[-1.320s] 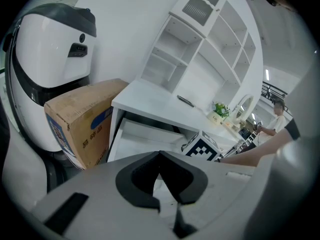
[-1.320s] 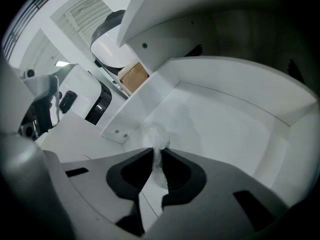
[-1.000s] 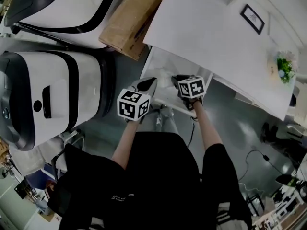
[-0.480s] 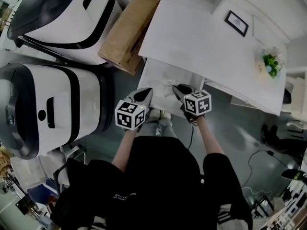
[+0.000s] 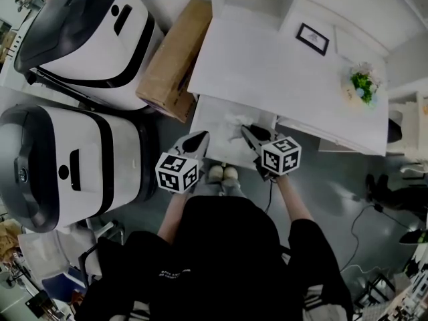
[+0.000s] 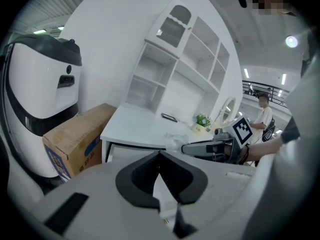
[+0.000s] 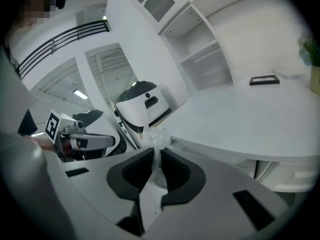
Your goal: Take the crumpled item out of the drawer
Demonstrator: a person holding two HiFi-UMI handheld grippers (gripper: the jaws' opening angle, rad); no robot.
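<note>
The crumpled item (image 7: 154, 137) is a wad of clear plastic. My right gripper (image 7: 154, 153) is shut on it, and it sticks out past the fingertips. In the head view the right gripper (image 5: 247, 132) holds the crumpled item (image 5: 235, 122) above the open white drawer (image 5: 208, 127) under the desk's front edge. My left gripper (image 5: 199, 139) hovers over the drawer's left part with its jaws together and nothing between them. From the left gripper (image 6: 160, 154) view, the right gripper (image 6: 186, 148) and the crumpled item (image 6: 174, 141) hang at desk-top height.
The white desk (image 5: 267, 72) carries a small picture frame (image 5: 312, 39) and a potted plant (image 5: 362, 85), with shelves behind. A cardboard box (image 5: 175, 57) leans at the desk's left. Two big white machines (image 5: 87, 35) (image 5: 60, 166) fill the left side. The person's feet (image 5: 222, 173) stand below the drawer.
My right gripper has come up from inside the drawer with the crumpled item in it. The left gripper has risen too, by less.
</note>
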